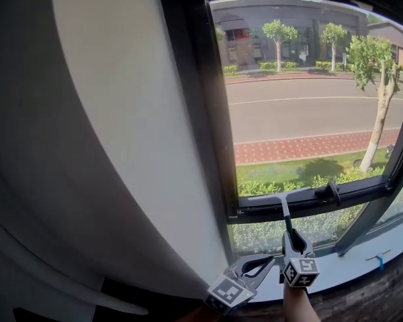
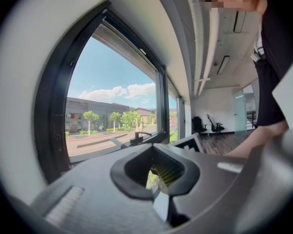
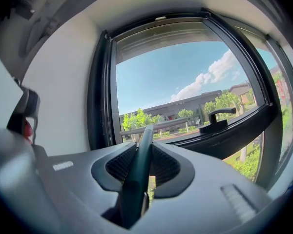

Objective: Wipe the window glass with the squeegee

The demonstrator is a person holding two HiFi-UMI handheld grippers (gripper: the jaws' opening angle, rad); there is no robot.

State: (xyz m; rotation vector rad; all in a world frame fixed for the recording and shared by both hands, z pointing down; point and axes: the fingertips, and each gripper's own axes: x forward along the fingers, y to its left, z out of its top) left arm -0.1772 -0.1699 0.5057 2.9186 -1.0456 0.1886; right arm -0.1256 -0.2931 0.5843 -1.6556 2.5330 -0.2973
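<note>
Strong daylight pours through the black-framed window glass; the pale wall at left is dimmer. Fisheye bending and dark vignetting mark all edges; foregrounds blur.

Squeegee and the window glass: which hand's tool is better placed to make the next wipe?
Right. The right tool is shut on the squeegee handle, with the blade near the bottom of the window glass. The left tool holds nothing and sits lower, away from the glass.

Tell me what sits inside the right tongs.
The dark squeegee handle is clamped between the right tongs, blade pointing toward the window glass. The handle's bottom end is covered by the tongs' body.
</note>
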